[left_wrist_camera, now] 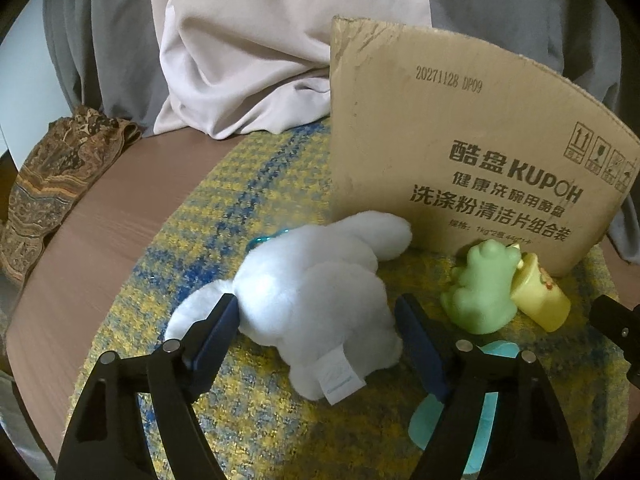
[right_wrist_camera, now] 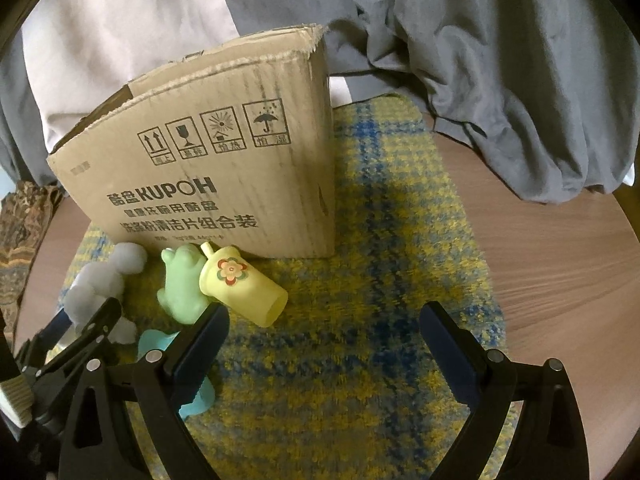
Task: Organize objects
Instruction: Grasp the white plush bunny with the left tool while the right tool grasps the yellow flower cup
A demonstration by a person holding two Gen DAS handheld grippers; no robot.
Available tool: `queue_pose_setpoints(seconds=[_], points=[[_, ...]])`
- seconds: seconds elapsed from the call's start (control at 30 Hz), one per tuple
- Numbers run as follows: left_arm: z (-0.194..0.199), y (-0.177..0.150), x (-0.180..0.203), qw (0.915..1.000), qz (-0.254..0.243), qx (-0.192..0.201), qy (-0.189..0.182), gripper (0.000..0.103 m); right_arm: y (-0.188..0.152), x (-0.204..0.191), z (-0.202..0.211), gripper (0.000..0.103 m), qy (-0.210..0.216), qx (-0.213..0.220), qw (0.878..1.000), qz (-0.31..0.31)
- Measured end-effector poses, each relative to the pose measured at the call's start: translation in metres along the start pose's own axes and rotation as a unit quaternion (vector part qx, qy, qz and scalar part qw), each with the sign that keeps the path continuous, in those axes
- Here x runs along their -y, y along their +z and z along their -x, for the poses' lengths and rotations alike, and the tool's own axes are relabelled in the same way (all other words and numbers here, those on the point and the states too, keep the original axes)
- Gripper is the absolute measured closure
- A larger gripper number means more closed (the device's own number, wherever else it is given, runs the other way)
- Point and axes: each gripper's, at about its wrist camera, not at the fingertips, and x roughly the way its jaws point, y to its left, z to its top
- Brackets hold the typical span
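The left gripper stands with its jaws on either side of the white plush toy, which lies on the yellow-and-blue mat on the table before the cardboard box; the left pad touches the plush, the right stands just clear. The right gripper is wide apart over bare mat, holding nothing. The green frog figure and the toppled yellow toy cup touch each other beside the box, with a turquoise piece near them.
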Motion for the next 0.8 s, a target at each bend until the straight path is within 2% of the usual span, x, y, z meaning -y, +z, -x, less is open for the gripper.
queue_pose_setpoints(seconds=[0.2,0.4,0.8], points=[[-0.002,-0.001,0.001,0.9998,-0.012,0.004,0.015,0.034,0.002,0.000,-0.008,0.007,-0.002,-0.006,1.000,-0.003],[0.003,-0.004,-0.009,0.9999,-0.007,0.008,-0.001,0.041,0.005,-0.006,-0.016,0.007,0.001,-0.014,1.000,-0.007],[0.019,-0.004,-0.037,0.9998,0.011,0.019,0.000,0.043,0.007,-0.039,-0.029,0.007,-0.002,-0.021,1.000,0.006]])
